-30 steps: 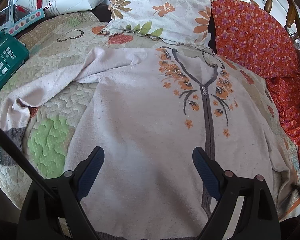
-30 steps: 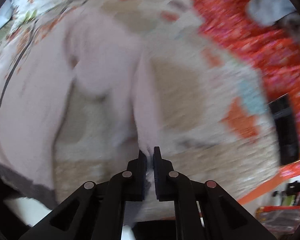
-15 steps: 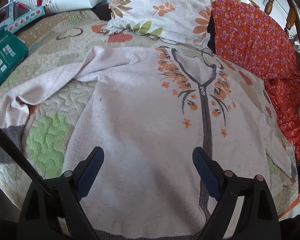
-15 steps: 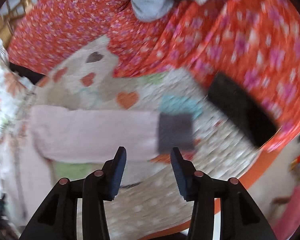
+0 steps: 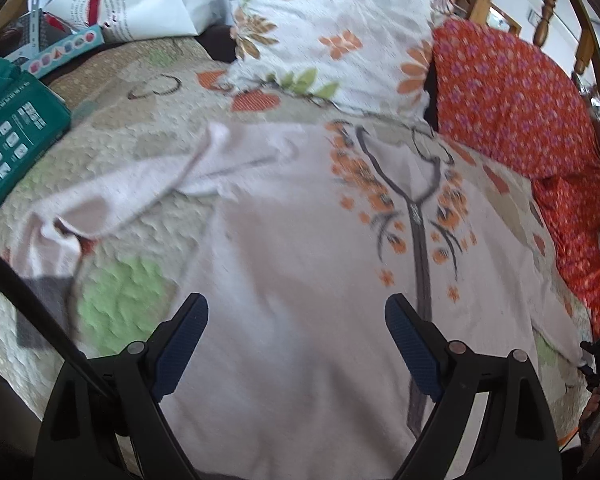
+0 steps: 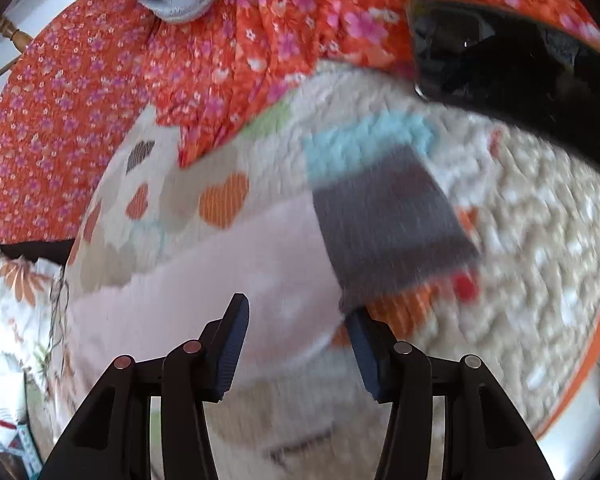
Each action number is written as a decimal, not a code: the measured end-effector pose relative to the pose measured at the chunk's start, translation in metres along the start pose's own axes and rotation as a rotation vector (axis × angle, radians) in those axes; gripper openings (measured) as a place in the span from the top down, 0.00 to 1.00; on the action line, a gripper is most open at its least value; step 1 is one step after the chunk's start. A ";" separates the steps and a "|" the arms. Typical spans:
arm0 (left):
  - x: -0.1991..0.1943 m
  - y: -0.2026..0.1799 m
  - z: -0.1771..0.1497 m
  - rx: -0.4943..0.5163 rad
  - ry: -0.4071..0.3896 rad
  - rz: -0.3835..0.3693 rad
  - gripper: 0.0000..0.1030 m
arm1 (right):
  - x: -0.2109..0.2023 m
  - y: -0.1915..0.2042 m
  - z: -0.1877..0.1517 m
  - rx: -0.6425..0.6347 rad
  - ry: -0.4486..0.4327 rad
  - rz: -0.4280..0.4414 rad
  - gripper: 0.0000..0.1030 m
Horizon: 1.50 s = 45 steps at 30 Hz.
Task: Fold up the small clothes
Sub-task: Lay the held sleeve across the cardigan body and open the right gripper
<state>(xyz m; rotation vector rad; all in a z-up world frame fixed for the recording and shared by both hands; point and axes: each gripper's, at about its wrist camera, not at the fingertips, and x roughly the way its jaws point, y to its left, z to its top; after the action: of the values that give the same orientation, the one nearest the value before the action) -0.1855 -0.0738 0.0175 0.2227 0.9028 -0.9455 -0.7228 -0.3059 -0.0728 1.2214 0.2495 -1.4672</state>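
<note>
Left wrist view shows the pale pink cardigan (image 5: 300, 264) spread face up on the quilted bedspread (image 5: 112, 128), one sleeve (image 5: 112, 196) crumpled out to the left, its grey cuff (image 5: 40, 304) partly behind a dark strap. The left gripper (image 5: 296, 340) hovers over the lower body with jaws wide apart, holding nothing. Judging by this, the garment is laid out and folding has hardly begun. Right wrist view is blurred: the right gripper (image 6: 296, 344) is also open and empty, poised just above the other sleeve (image 6: 228, 276) near its grey cuff (image 6: 388, 232). The next move probably calls for pinching that sleeve and carrying it across the body. Whether its pads touch cloth cannot be told, and the hem is cut off
</note>
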 end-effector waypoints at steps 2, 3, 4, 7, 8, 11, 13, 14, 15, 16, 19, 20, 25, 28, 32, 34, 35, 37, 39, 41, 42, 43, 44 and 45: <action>-0.007 0.008 0.019 -0.006 -0.019 0.026 0.13 | 0.007 0.010 0.006 -0.048 -0.008 -0.029 0.93; -0.012 0.014 0.031 -0.005 -0.037 0.043 0.13 | 0.011 0.020 0.010 -0.096 -0.008 -0.065 0.93; -0.017 0.018 0.040 -0.004 -0.054 0.058 0.13 | 0.009 0.028 0.011 -0.121 -0.019 -0.075 0.93; -0.031 0.031 0.068 0.015 -0.118 0.122 0.13 | -0.010 0.070 0.011 -0.217 -0.056 -0.014 0.93; -0.034 0.036 0.075 0.023 -0.138 0.146 0.13 | -0.015 0.085 0.008 -0.248 -0.061 0.015 0.93; -0.037 0.055 0.087 0.012 -0.196 0.218 0.13 | -0.030 0.160 -0.011 -0.386 -0.053 0.142 0.93; -0.031 0.073 0.087 -0.046 -0.165 0.225 0.13 | -0.033 0.220 -0.037 -0.496 -0.034 0.221 0.93; -0.028 0.080 0.088 -0.073 -0.133 0.208 0.13 | -0.034 0.243 -0.050 -0.540 -0.020 0.254 0.93; -0.026 0.088 0.090 -0.108 -0.105 0.174 0.13 | -0.030 0.278 -0.070 -0.601 0.006 0.299 0.93; -0.025 0.095 0.092 -0.140 -0.095 0.141 0.13 | -0.027 0.300 -0.085 -0.640 0.022 0.321 0.93; -0.030 0.114 0.099 -0.206 -0.098 0.137 0.13 | -0.014 0.367 -0.145 -0.782 0.060 0.369 0.93; -0.033 0.121 0.101 -0.231 -0.104 0.141 0.13 | -0.010 0.383 -0.162 -0.817 0.073 0.380 0.93; -0.045 0.161 0.104 -0.386 -0.132 0.130 0.13 | 0.015 0.441 -0.254 -1.027 0.121 0.387 0.93; -0.045 0.176 0.103 -0.453 -0.121 0.109 0.13 | 0.032 0.459 -0.297 -1.170 0.123 0.340 0.91; -0.046 0.183 0.102 -0.476 -0.114 0.095 0.13 | 0.042 0.474 -0.347 -1.398 0.061 0.262 0.81; -0.050 0.185 0.102 -0.472 -0.127 0.112 0.13 | 0.038 0.478 -0.377 -1.540 0.007 0.242 0.65; -0.052 0.187 0.103 -0.473 -0.137 0.125 0.13 | 0.033 0.479 -0.395 -1.629 -0.040 0.236 0.58; -0.059 0.196 0.105 -0.489 -0.166 0.163 0.13 | 0.024 0.478 -0.422 -1.772 -0.125 0.232 0.53; -0.065 0.206 0.105 -0.517 -0.193 0.199 0.13 | 0.014 0.473 -0.453 -1.929 -0.204 0.235 0.48; -0.069 0.215 0.103 -0.549 -0.211 0.230 0.13 | 0.008 0.467 -0.471 -2.026 -0.249 0.243 0.44; -0.070 0.219 0.102 -0.560 -0.213 0.235 0.13 | 0.004 0.461 -0.484 -2.082 -0.294 0.245 0.44; -0.070 0.224 0.101 -0.574 -0.212 0.237 0.13 | 0.002 0.457 -0.491 -2.109 -0.325 0.245 0.44; -0.069 0.228 0.100 -0.586 -0.206 0.236 0.13 | 0.000 0.454 -0.495 -2.124 -0.347 0.245 0.44; -0.067 0.230 0.100 -0.591 -0.197 0.236 0.13 | -0.002 0.450 -0.499 -2.132 -0.373 0.248 0.44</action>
<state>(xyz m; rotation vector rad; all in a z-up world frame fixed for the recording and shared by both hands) 0.0325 0.0506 0.0835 -0.2616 0.9114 -0.4441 -0.0877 -0.0875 -0.0803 -0.7270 0.9722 -0.4700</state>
